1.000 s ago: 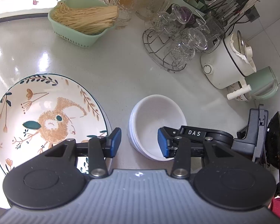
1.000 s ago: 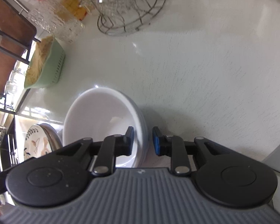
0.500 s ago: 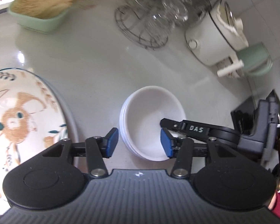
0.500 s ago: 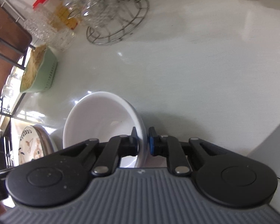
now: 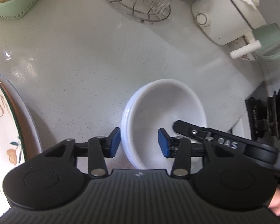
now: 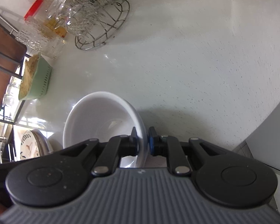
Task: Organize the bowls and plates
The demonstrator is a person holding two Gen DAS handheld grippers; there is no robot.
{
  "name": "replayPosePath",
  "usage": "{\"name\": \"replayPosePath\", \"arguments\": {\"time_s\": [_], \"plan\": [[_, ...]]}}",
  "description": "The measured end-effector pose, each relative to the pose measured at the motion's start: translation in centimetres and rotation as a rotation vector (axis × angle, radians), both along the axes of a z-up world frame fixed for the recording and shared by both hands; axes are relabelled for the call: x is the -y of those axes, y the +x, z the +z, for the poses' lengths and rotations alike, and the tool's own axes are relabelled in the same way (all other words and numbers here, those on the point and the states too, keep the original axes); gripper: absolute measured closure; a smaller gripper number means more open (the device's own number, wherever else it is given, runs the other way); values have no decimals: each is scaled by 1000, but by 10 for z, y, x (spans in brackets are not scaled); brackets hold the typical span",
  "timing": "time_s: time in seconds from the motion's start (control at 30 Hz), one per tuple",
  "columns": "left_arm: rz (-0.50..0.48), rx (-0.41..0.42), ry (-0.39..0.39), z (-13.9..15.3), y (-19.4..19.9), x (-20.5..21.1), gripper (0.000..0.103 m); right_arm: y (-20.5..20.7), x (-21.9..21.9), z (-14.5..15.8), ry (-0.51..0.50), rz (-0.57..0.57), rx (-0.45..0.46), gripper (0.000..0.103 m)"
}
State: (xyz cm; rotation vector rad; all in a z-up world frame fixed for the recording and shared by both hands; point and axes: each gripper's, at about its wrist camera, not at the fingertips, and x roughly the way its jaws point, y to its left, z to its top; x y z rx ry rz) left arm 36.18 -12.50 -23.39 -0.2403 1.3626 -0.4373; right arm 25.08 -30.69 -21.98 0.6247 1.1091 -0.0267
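A stack of white bowls point(image 5: 164, 112) sits on the grey counter. My right gripper point(image 6: 142, 142) is shut on the stack's near rim point(image 6: 141, 130), one finger inside and one outside; it also shows in the left wrist view point(image 5: 201, 133), reaching in from the right. My left gripper point(image 5: 139, 142) is open, its jaws straddling the stack's left rim without touching. A plate with a rabbit drawing point(image 5: 1, 123) lies at the far left and shows small in the right wrist view point(image 6: 30, 146).
A green basket of noodles point(image 5: 15, 0) sits at the back left, a wire rack of glasses point(image 5: 140, 3) at the back middle, a white cooker point(image 5: 225, 15) and a green kettle point(image 5: 268, 41) at the right.
My right gripper has closed on the bowls' rim. My left gripper has moved right and forward from beside the plate until its jaws straddle the bowls' left rim.
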Motion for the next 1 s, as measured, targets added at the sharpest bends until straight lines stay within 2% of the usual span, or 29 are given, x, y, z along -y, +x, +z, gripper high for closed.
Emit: {"name": "replayPosePath", "arguments": {"time_s": [0.1,0.17,0.33,0.5,1.0], "plan": [[14,-7,4,-7,2,-1,64,1,1,-1,4,1,5,89],[27,1,6,-9,3,-2,73,1,1,-2,5,2,10,89],[54,16,-14,-9,5,-7,79,-2,5,-1,9,7,20,88],[61,29,-17,-1,2,-9,80,-5,9,0,27,-1,17,88],[53,61,-16,43,-22,-18,80,-22,2,38,10,0,51,88]]}}
